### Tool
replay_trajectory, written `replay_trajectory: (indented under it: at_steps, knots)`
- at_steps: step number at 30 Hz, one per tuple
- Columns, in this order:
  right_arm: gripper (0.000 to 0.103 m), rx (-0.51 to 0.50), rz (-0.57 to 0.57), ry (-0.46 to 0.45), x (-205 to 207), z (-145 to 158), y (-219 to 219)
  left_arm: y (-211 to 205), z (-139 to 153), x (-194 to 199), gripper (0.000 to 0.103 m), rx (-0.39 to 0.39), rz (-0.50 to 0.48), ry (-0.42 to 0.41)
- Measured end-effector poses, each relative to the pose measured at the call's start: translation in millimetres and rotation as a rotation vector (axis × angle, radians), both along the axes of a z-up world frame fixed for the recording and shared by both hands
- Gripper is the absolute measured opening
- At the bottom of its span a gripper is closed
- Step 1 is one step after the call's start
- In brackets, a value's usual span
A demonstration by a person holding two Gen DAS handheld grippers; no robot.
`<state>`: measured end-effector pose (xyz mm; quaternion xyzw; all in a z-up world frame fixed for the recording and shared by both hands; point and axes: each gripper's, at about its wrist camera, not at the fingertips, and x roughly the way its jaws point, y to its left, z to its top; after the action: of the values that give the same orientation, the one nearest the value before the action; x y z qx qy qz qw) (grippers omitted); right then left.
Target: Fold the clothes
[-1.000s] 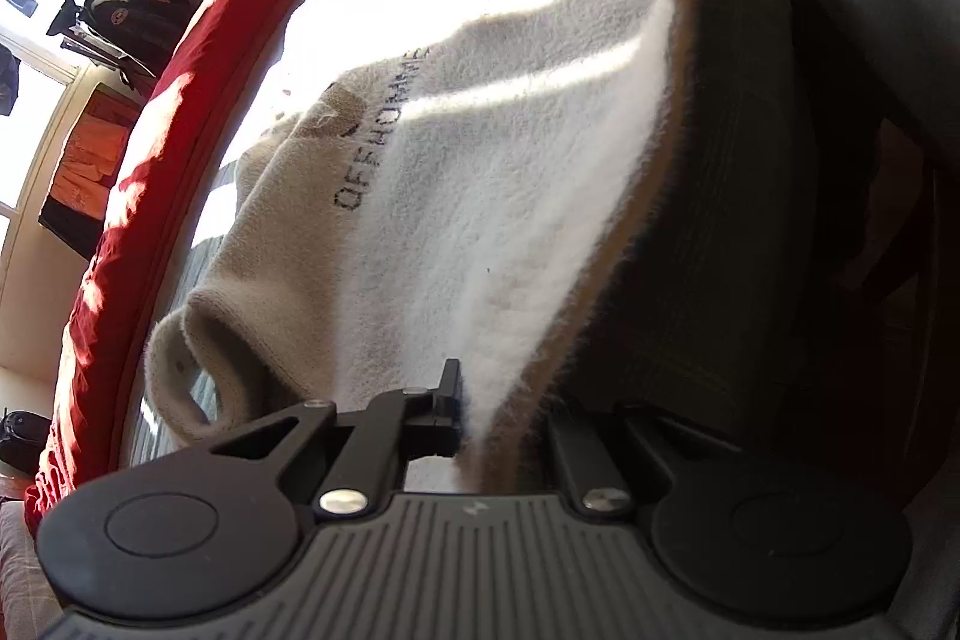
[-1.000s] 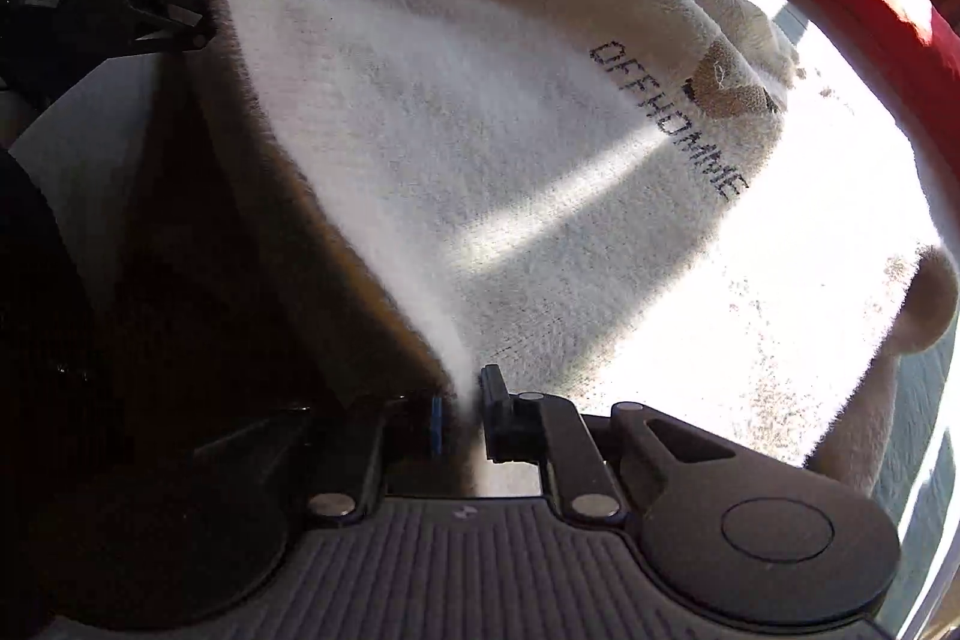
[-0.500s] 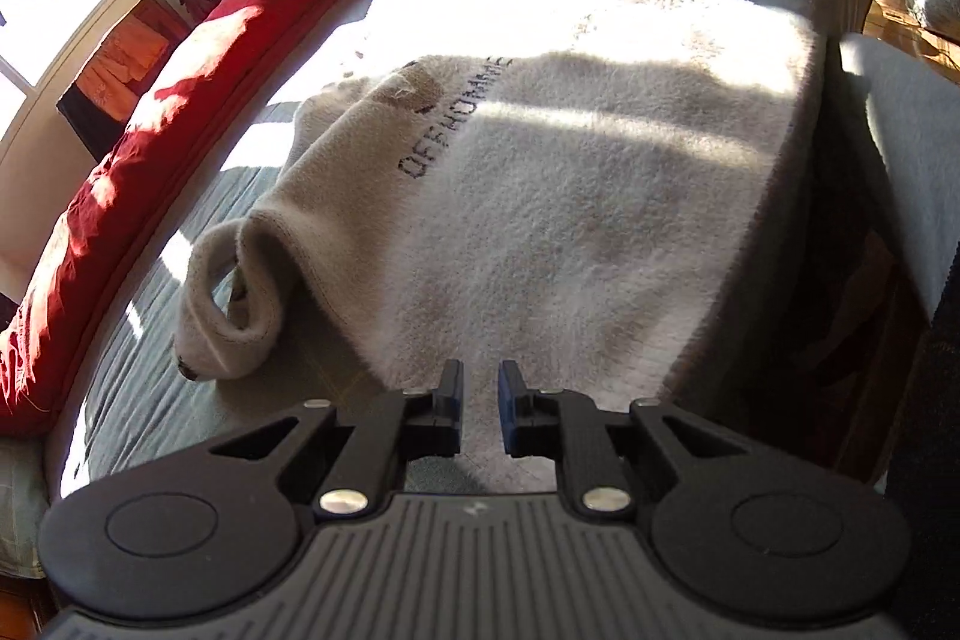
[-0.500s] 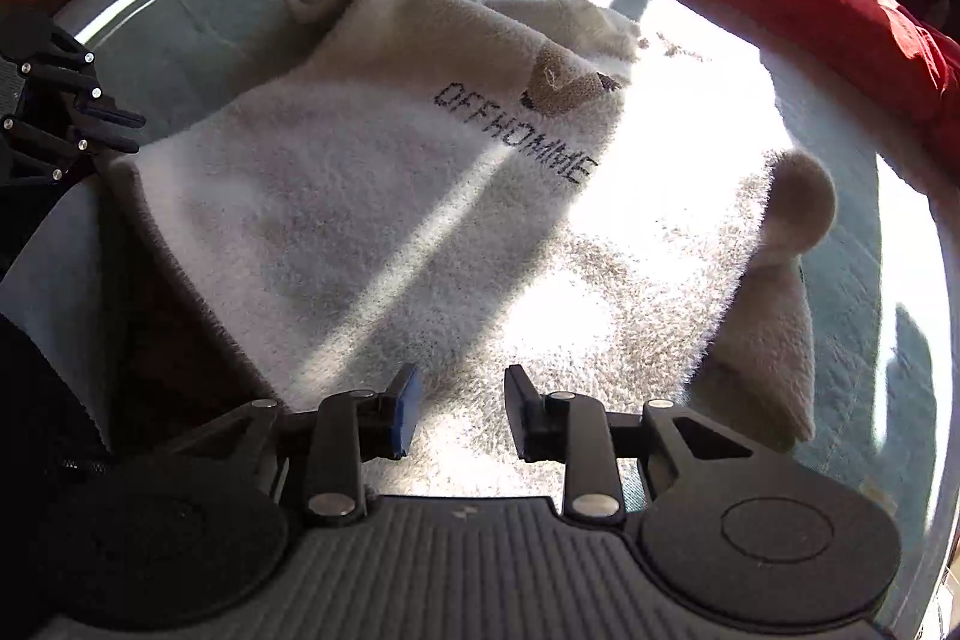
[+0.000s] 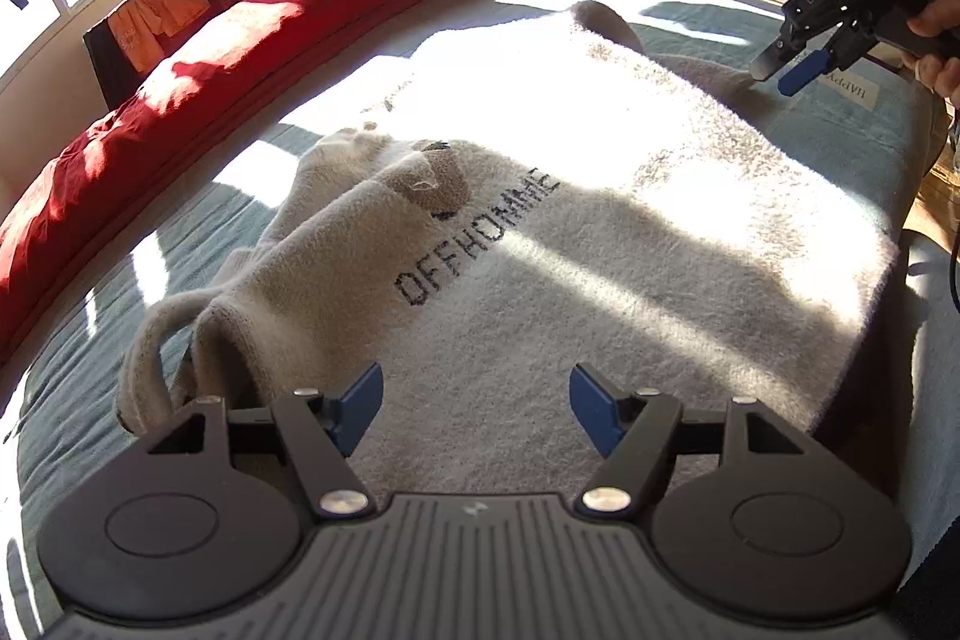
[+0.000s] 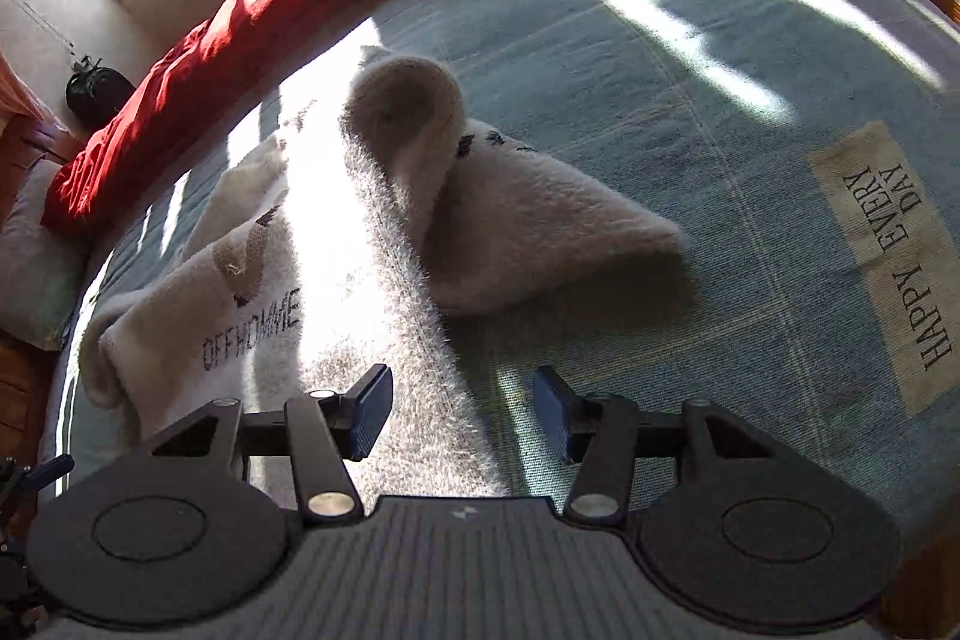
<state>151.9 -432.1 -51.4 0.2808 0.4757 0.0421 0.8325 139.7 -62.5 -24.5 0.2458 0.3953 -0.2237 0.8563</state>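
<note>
Both sets of jaws stood wide and held nothing. From the left gripper [image 5: 477, 415], the fuzzy cream sweater [image 5: 600, 232] lay spread front-up on the blue-green bedspread [image 5: 840, 118], its black letters running toward 11 o'clock. One sleeve [image 5: 180, 340] was bunched up at 9 o'clock. The right gripper [image 5: 792, 70] hung over the far side at 2 o'clock, with a hand [image 5: 936, 40] around its grip. From the right gripper [image 6: 462, 412], the other sleeve [image 6: 480, 214] lay curled over on itself at 12 o'clock, partly on the sweater [image 6: 360, 340] and partly on the bedspread [image 6: 660, 70]. A red duvet [image 6: 270, 22] sat along the far edge of the bed. The sweater looked flat but not folded, so this could be between folds. To fold it well, each sleeve should likely be pulled out smooth, then laid straight across the body. Pinching only one layer near the cuff would help, since the thick fuzzy cloth may bunch.
</note>
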Motion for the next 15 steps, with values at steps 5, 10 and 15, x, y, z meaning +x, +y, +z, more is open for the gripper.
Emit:
replay_trajectory:
  at_steps: [5, 10, 15]
  knots:
    - [0.063, 0.070, -0.089, -0.032, 3, -15, -1, -23, -18, 23, 0.074, -0.062, 0.082, 0.073]
    - [0.067, 0.117, -0.152, -0.069, 3, -24, 8, -23, -37, 46, 0.075, -0.144, 0.223, 0.149]
    - [0.070, 0.182, -0.099, -0.121, 4, -25, 36, -18, -62, 57, 0.075, -0.173, 0.300, 0.218]
